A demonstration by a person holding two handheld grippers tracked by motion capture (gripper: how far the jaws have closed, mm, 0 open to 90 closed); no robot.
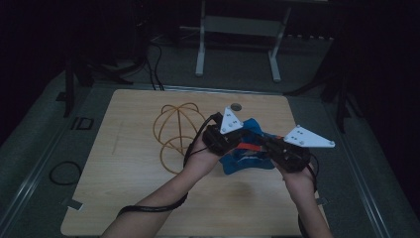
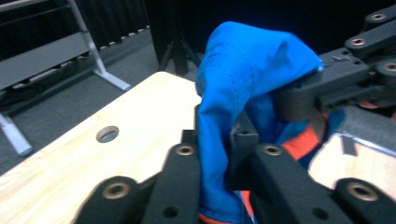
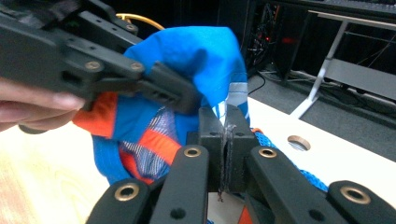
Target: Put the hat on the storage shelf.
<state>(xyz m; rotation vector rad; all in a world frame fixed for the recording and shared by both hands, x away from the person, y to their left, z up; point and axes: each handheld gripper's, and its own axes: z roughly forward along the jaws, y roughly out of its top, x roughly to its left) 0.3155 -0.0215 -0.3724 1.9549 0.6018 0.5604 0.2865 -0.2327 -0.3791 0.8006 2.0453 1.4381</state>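
Note:
A blue cloth bag with orange trim and mesh lining (image 1: 247, 157) lies bunched at the middle of the wooden table (image 1: 138, 188), its top lifted between both grippers. My left gripper (image 1: 243, 142) comes in from the left and is shut on a fold of the blue fabric (image 2: 243, 79); its jaws (image 2: 218, 136) pinch the cloth. My right gripper (image 1: 263, 145) comes in from the right, and its jaws (image 3: 225, 122) are shut on a thin edge of the bag (image 3: 196, 51) beside a grey strip. The two grippers' tips nearly meet.
A gold wire frame (image 1: 176, 130) stands on the table left of the bag. A round hole (image 1: 236, 106) sits near the table's far edge. Metal stand legs (image 1: 200, 49) and cables lie on the dark floor behind, and a cable loop (image 1: 64, 172) lies to the left.

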